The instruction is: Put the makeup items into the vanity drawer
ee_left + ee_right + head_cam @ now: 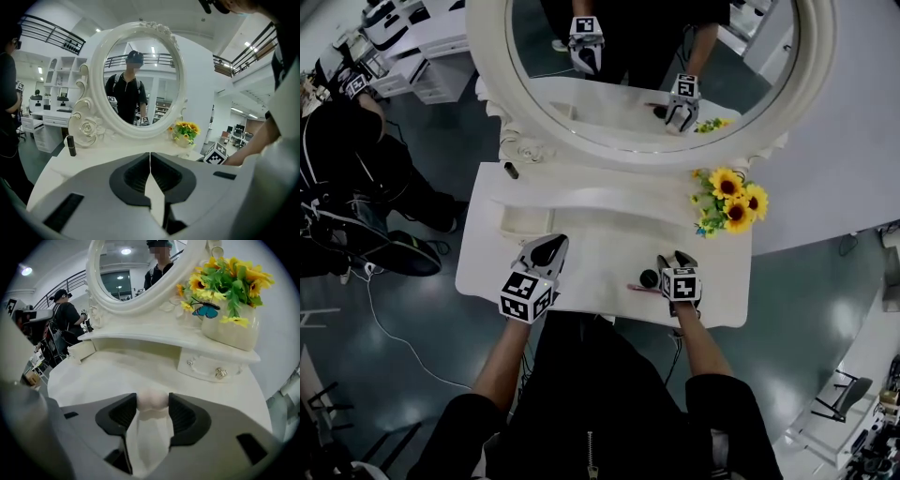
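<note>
Now a pale pink, rounded makeup item [151,402] is clamped in the right claw [152,398] above the white vanity table [108,373]; the left claw [150,157] is held closed, empty.

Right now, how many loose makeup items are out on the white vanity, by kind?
Dark upright tube: 1
Small black round pot: 1
Thin pink stick: 1
Pale pink round puff: 1
Total: 4

Smooth, glossy white vanity [600,244]
</note>
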A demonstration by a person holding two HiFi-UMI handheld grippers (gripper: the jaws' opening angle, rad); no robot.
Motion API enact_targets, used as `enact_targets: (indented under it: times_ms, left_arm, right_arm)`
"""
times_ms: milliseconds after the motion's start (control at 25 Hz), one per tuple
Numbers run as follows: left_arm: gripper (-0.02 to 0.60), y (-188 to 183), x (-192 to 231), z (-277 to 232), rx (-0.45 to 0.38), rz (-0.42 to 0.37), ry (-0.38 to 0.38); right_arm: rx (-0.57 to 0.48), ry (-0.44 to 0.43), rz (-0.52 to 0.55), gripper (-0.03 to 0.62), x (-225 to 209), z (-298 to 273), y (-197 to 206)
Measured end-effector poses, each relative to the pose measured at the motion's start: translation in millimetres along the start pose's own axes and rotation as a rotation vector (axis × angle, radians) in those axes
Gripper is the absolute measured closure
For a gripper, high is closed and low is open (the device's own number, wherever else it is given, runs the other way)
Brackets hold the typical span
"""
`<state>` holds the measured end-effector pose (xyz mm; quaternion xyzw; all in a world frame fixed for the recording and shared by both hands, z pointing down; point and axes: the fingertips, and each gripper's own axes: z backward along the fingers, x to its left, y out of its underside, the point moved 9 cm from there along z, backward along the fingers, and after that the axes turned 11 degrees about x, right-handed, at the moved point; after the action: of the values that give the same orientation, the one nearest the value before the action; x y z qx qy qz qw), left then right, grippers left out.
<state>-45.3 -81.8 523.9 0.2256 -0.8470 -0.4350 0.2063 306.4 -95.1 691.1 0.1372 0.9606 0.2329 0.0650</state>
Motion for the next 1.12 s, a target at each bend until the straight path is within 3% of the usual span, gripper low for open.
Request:
enact_targets:
  times_ms: [440,680,1000,1120]
  left_arm:
    - [0.560,0.2,-2.1,2.6,-0.002,0.000,0.003]
    - [0.560,-3.6,-3.3,2.7,-0.012,-0.008,0.006]
    - [0.560,-22.7,4.1,5.0,-0.071,-0.023,-0.012]
    - [0.560,-27.4,7.8,6.4,-0.089,-0.019,-0.021]
  right_arm:
    - [-0.038,-0.030,-0.031,0.418,-2.4,4.2,0.2]
    - [-0.171,-0.056,0.014,0.421,4.5,32.6,-18.4]
    - [-0.464,-0.048,0.148,0.419,24.8,110.3,-78.3]
    - [-0.495,-0.046,0.191,0.419,32.5,118.8,-89.7]
